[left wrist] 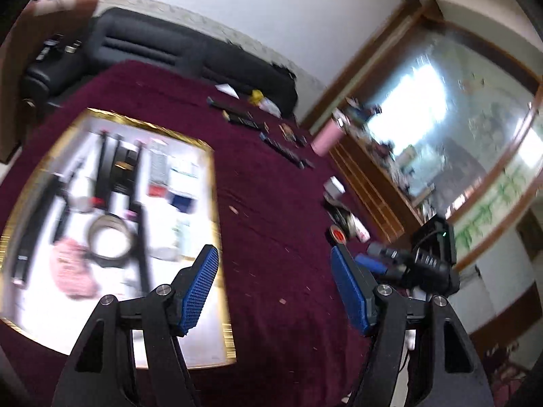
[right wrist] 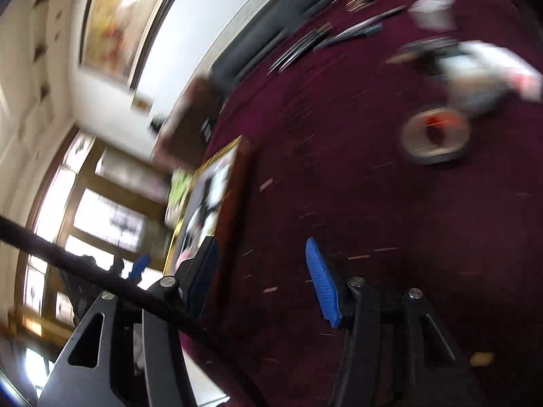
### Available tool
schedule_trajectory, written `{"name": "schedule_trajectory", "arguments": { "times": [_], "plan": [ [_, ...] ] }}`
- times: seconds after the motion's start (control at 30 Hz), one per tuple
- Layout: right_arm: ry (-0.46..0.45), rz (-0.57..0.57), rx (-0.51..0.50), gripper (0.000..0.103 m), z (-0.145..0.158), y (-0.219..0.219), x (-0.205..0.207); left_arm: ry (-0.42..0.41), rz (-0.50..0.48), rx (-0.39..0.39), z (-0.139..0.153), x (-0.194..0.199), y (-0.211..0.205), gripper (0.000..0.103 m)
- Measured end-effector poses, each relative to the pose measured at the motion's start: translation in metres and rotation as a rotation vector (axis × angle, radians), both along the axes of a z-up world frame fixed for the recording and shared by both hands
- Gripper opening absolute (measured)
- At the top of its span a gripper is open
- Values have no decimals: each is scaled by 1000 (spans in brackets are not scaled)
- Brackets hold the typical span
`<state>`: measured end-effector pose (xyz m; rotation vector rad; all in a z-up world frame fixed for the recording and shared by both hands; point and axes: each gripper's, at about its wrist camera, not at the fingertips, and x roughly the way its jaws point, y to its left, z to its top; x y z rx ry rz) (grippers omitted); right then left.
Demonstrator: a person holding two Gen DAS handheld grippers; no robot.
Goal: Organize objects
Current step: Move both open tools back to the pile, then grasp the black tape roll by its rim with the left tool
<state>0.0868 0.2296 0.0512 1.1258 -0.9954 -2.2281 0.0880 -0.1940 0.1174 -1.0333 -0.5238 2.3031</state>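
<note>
Your worktop [left wrist: 271,203] is draped in a dark maroon cloth speckled with small pale flecks, and it fills most of both views. A black sofa [left wrist: 190,54] runs along its far edge under a white wall.

On your left sits a gold-rimmed tray [left wrist: 217,224] with a white floor. It holds long black tools, a roll of tape [left wrist: 110,239], a pink soft item [left wrist: 71,271] and some small cards, all blurred. In the right wrist view the same tray [right wrist: 237,183] appears edge-on, beside your left claw finger.

Along the far side of the cloth lies a row of dark flat items [left wrist: 268,135], too smeared to name. Near the right edge rests a small round tin with a red centre [left wrist: 338,234], seen again, blurred, in the right wrist view [right wrist: 436,135], just beside a white and black bundle [right wrist: 482,74].

Your left claw [left wrist: 275,291] hangs over bare cloth between the tray and the tin, fingers spread wide, gripping nothing. Your right claw [right wrist: 261,278] is likewise released and empty above the cloth, with a black cable [right wrist: 135,298] crossing in front of its left finger.
</note>
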Motion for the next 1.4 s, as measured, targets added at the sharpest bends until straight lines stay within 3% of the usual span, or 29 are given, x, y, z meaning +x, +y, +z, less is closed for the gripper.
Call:
{"name": "schedule_trajectory", "arguments": {
  "times": [0.23,0.4,0.67,0.87,1.0,1.13,1.33,1.4],
  "plan": [
    [10,-240,-15,59,-8,93,13,-96,-137,-100,-18,-16,88,62],
    [39,-318,15,59,-16,124,-3,-76,-237,-226,-18,-26,166,62],
    [38,-304,-25,59,-40,139,-13,17,-312,-433,-28,-70,274,62],
    [19,-267,-125,61,-54,145,-16,93,-367,-586,-53,-97,328,62],
    [30,-244,-122,66,-53,140,-17,100,-404,-674,-76,-112,349,61],
    [31,-240,-115,67,-54,137,-17,76,-418,-653,-83,-116,351,51],
    [33,-243,-119,68,-54,137,-16,128,-476,-676,-80,-94,366,15],
    [33,-240,-110,68,-54,137,-17,111,-490,-650,-80,-90,367,14]
  ]
}}
